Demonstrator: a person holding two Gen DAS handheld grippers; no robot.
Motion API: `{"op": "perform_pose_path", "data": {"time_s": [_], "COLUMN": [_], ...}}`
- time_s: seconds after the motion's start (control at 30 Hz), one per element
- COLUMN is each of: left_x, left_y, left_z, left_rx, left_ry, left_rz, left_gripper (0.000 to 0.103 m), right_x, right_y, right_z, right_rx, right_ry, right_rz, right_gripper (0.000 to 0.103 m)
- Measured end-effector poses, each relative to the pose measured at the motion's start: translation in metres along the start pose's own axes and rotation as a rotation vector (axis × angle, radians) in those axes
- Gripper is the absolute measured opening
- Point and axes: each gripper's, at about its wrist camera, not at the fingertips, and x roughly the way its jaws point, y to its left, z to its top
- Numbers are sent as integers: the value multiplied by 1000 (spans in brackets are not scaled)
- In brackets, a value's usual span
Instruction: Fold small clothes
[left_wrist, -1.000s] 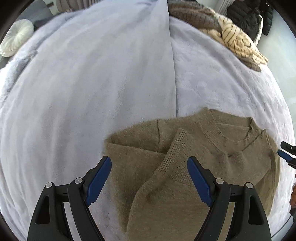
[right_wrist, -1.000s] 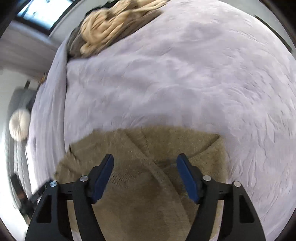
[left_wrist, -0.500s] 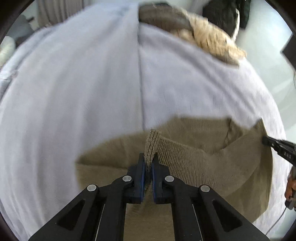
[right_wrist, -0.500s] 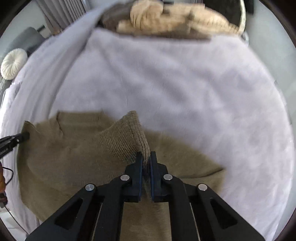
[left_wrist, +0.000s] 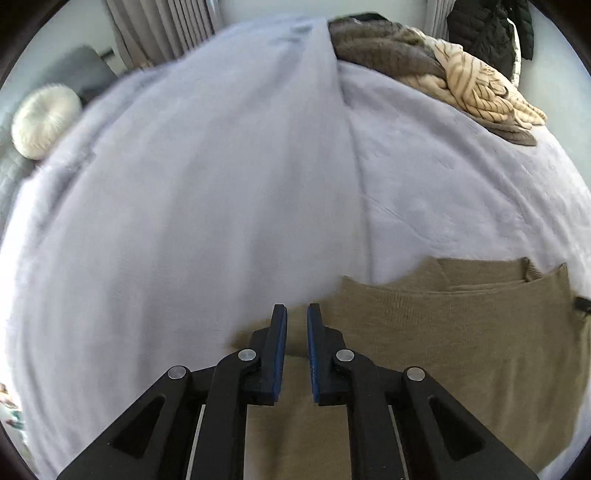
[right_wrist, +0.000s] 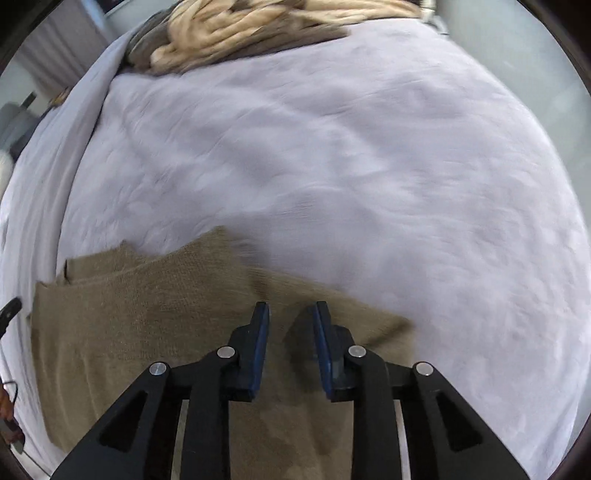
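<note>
Nearest us, our left gripper (left_wrist: 296, 314) stands with a narrow gap between its blue pads, nothing gripped; its jaws have just been opening. Our right gripper (right_wrist: 290, 312) has also just been opening, a little wider, and holds nothing. Both hang over the olive sweater (left_wrist: 461, 332), which lies flat on the lilac blanket (left_wrist: 184, 203) with its collar toward the far side. We can read no writing anywhere. Beyond lie a heap of knitwear (left_wrist: 461, 85), a round white cushion (left_wrist: 44, 120) and grey curtains (left_wrist: 162, 33).
</note>
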Motion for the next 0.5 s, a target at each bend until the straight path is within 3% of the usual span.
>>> {"op": "perform_pose_path", "data": {"time_s": [0.17, 0.3, 0.4, 0.43, 0.47, 0.5], "left_x": [-12, 12, 21, 19, 15, 11], "left_y": [10, -12, -1, 5, 15, 25], "left_z": [-16, -48, -77, -84, -92, -98], "left_rx": [-14, 14, -7, -10, -22, -38], "left_ry": [58, 152, 213, 216, 217, 219], "left_rz": [-98, -61, -22, -16, -23, 2], "left_gripper": [12, 12, 13, 17, 37, 63], "right_x": [-26, -2, -3, -6, -11, -15], "right_y": [3, 24, 18, 15, 7, 2], "right_z": [-25, -59, -75, -78, -82, -85], "right_rx": [1, -63, -64, -62, -54, -43], "right_ry": [-1, 89, 85, 83, 85, 89], "right_rz": [136, 128, 87, 66, 40, 45], "right_gripper": [27, 27, 27, 27, 27, 27]}}
